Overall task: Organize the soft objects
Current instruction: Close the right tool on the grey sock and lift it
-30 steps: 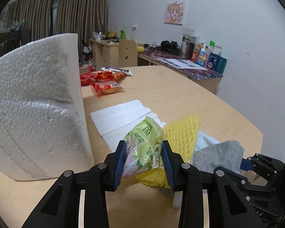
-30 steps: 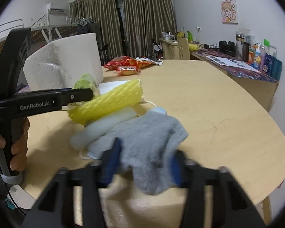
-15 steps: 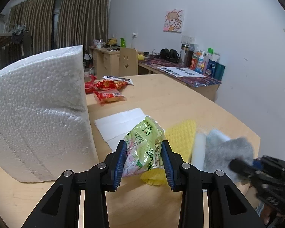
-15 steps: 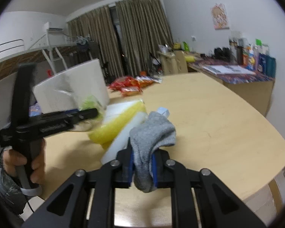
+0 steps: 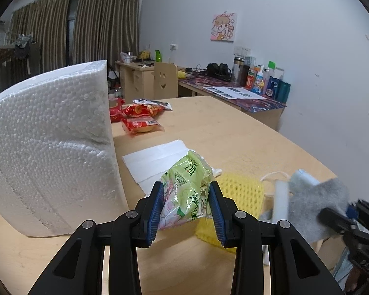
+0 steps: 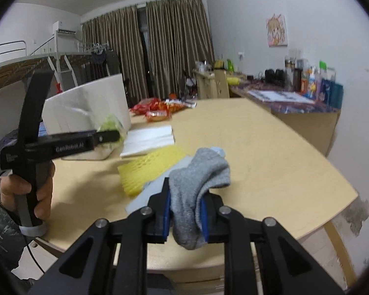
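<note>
A: Where's the sock (image 6: 199, 182)?

B: Pinched in the right claw (image 6: 185, 209), hanging lengthwise between the pads, lifted off the desk (image 6: 270, 152). The jaws are opening a little, sock between them.

A: And the left claw (image 5: 185, 211)?

B: Clenched on the green packet (image 5: 188, 191). The yellow net (image 6: 150, 169) lies ahead-left of the right claw, nearer it than the left, I'd say.
</note>
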A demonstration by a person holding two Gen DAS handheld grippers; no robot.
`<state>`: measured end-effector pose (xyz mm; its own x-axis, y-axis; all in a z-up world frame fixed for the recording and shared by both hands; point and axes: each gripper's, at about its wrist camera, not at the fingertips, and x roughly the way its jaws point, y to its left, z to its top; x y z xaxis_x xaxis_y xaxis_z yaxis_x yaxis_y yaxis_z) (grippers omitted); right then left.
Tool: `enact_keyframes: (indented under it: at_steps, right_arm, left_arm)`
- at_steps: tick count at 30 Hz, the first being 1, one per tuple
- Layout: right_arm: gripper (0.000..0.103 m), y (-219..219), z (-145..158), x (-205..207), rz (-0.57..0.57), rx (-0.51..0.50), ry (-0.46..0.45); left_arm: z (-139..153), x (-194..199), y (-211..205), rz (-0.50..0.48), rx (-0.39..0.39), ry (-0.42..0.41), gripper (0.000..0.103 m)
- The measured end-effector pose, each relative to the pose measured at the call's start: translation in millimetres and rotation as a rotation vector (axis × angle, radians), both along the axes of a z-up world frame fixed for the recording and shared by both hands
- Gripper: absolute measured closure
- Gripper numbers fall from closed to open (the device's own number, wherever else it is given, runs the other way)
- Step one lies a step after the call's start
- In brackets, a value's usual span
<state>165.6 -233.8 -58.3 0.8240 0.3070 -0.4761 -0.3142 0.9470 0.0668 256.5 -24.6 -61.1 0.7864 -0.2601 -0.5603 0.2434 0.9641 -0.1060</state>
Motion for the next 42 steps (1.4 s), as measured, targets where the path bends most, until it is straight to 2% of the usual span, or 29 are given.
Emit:
enact_keyframes:
  at_steps: [1, 3, 5, 8, 11, 12, 13, 15, 17, 21, 24, 26, 27, 30, 32, 33, 36, 42]
  right_arm:
    - [0.055, 1, -2, 4, -0.01, -0.018, 0.004]
    - [0.046, 0, -7, 16, -0.063, -0.068, 0.014]
    - [0.045, -5, -12, 23, -0.107, -0.094, 0.028]
    - [0.045, -13, -12, 19, -0.104, -0.057, 0.041]
    - [0.046, -12, -12, 5, -0.102, -0.063, 0.028]
    - [0.047, -14, -10, 0, -0.084, -0.042, 0.025]
    - [0.06, -14, -9, -3, -0.07, -0.026, 0.026]
    - [0.076, -14, -5, -14, -0.057, -0.002, 0.006]
    - [0.086, -11, 0, -21, -0.031, -0.004, -0.02]
    - [0.086, -1, -9, -11, 0.047, 0.003, 0.055]
    - [0.084, 4, -15, -7, 0.031, -0.025, 0.057]
    - [0.072, 6, -20, -2, 0.024, -0.04, 0.076]
    - [0.063, 7, -22, -1, 0.02, -0.048, 0.082]
    - [0.061, 12, -30, 2, 0.017, -0.085, 0.098]
    - [0.065, 14, -34, 4, 0.029, -0.093, 0.119]
    - [0.082, 14, -34, 4, 0.04, -0.086, 0.129]
    - [0.091, 10, -31, 1, 0.046, -0.046, 0.126]
    - [0.091, 0, -1, 3, 0.08, 0.073, 0.09]
  left_arm:
    - [0, 0, -1, 0.002, 0.004, -0.004, 0.064]
    - [0, 0, -1, 0.006, 0.007, -0.008, 0.064]
    - [0, 1, 0, 0.01, 0.005, -0.003, 0.064]
    - [-1, 3, 1, 0.012, 0.005, 0.005, 0.064]
    - [-2, 3, -2, 0.005, 0.011, 0.005, 0.064]
    - [-2, 3, -2, 0.004, 0.012, 0.004, 0.064]
    - [-2, 3, -3, 0.003, 0.014, 0.003, 0.064]
    - [-2, 4, -3, 0.005, 0.019, 0.002, 0.064]
    - [-2, 4, -3, 0.002, 0.016, 0.006, 0.064]
    - [-2, 5, -3, 0.003, 0.014, -0.001, 0.064]
    - [-3, 5, -3, 0.001, 0.011, 0.003, 0.064]
    - [-3, 6, -3, 0.0, 0.013, 0.003, 0.064]
    - [-3, 5, -2, -0.002, 0.012, 0.003, 0.064]
    - [-3, 5, -2, -0.003, 0.013, -0.001, 0.064]
    - [-3, 5, -1, -0.003, 0.012, -0.001, 0.064]
    - [-3, 5, -1, -0.001, 0.012, -0.001, 0.064]
    - [-2, 4, 0, -0.001, 0.003, 0.002, 0.064]
    - [2, -1, 6, 0.003, -0.014, -0.023, 0.064]
